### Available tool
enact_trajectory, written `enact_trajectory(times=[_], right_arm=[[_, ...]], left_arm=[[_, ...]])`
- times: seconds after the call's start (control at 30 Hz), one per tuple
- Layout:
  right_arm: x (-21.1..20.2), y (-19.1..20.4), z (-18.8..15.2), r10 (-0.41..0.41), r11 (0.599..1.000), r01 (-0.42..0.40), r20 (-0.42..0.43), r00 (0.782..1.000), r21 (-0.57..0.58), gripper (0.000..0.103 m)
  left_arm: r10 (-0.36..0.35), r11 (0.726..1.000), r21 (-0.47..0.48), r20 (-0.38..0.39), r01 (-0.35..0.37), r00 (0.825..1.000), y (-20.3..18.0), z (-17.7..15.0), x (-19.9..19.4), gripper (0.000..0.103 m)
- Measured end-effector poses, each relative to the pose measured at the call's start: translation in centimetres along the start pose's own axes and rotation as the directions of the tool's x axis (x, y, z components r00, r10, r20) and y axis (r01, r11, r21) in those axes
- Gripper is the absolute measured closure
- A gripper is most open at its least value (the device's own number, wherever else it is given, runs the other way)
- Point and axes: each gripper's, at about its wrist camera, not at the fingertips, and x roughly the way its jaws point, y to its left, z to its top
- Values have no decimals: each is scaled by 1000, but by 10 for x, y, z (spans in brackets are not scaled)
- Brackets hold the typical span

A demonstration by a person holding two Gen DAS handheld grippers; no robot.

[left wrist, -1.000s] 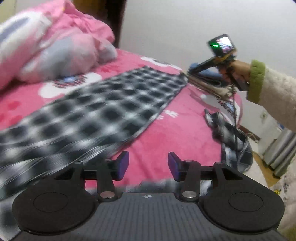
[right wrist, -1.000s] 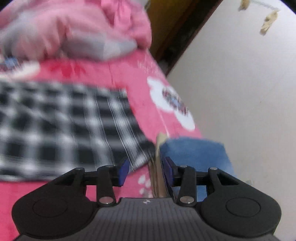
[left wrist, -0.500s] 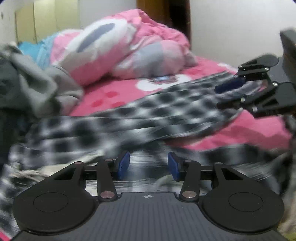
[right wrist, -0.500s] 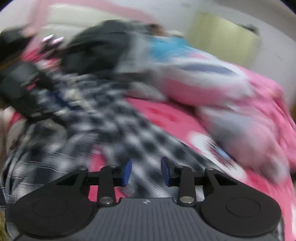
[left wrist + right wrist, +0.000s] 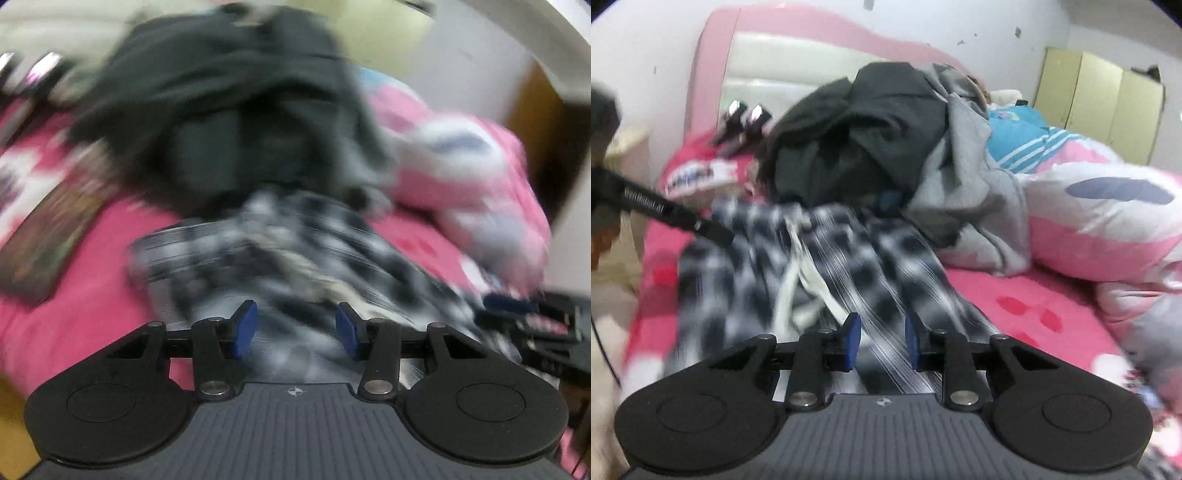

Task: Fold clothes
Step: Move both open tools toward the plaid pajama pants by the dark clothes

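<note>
Right wrist view: the right gripper (image 5: 882,341) sits low over a black-and-white checked garment (image 5: 820,273) spread on a bed with a pink sheet (image 5: 1027,306). Its blue pads (image 5: 851,341) stand apart with a gap between them. The checked cloth shows in that gap, but whether it is pinched or merely lies beneath cannot be told.

- Garment: lies lengthwise across the sheet, rumpled at the far end, with a pale lining or cord (image 5: 798,269) showing along its middle. Blurred.
- Behind it, touching its far end: a heap of dark clothes (image 5: 860,133), with a grey garment (image 5: 967,184) draped against its right side.
- Right of the heap: a pink and white quilt (image 5: 1108,218) and a blue striped item (image 5: 1023,140).
- Far side: a pink headboard (image 5: 713,48); yellow cabinets (image 5: 1100,103) at the right wall.
- Left edge: the left gripper (image 5: 713,230), reaching onto the garment's near-left corner.

Left wrist view: heavily blurred. The left gripper (image 5: 294,328) hangs over the same checked garment (image 5: 258,251), its jaws opening, pads wide apart with only cloth seen beyond them. The dark clothes (image 5: 236,103) lie directly past the garment; the right gripper (image 5: 524,314) shows at the right edge.
</note>
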Motion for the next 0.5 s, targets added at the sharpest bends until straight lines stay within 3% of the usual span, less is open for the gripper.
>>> enact_trajectory(times=[0.07, 0.23, 0.5], right_arm=[[8, 7, 6, 31, 999, -31, 6, 1000, 32, 75], [-12, 27, 3, 35, 986, -41, 42, 999, 159, 74], [-74, 50, -36, -117, 917, 105, 8, 993, 385, 73]], left_arm=[[33, 996, -77, -11, -34, 999, 19, 2, 2, 54], [-3, 971, -241, -40, -7, 999, 53, 3, 22, 53], [-35, 933, -357, 46, 49, 998, 60, -3, 35, 58]])
